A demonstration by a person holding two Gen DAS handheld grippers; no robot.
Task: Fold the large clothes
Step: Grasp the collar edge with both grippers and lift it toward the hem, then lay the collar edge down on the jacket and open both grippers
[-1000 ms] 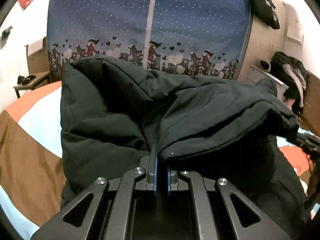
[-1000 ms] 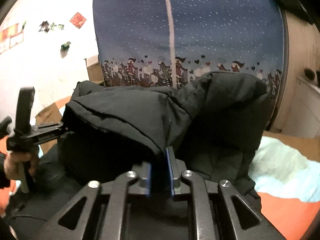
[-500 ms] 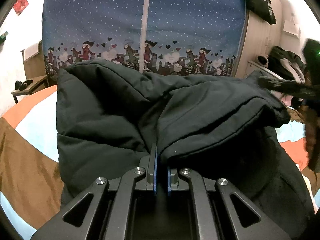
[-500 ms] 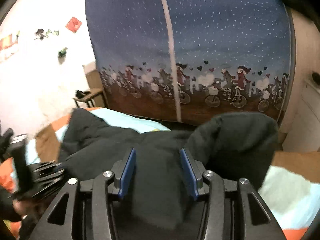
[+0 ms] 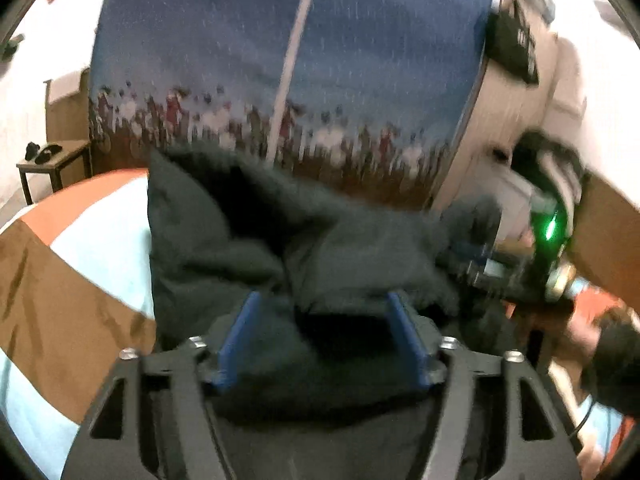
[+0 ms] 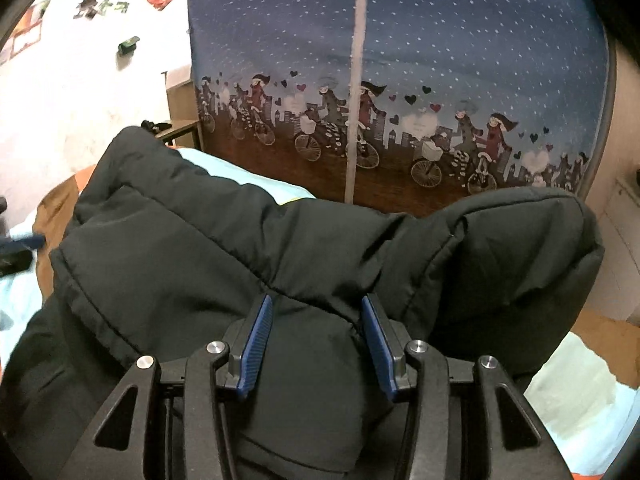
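Both claws letting go of the folded jacket

The left gripper (image 5: 324, 336) is opening, the dark padded jacket (image 6: 224, 264) lying loose between its pads; the right gripper (image 6: 316, 344) is standing half-open, gripping nothing, the jacket bulging directly ahead, stretching sideways across both claws.

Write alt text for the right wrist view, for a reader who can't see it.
A bulky black padded jacket lies folded on a bed cover of pale blue, brown and orange patches, a fold between the open blue-padded fingers of the right gripper. Behind hangs a dark blue dotted curtain with cartoon cyclists.
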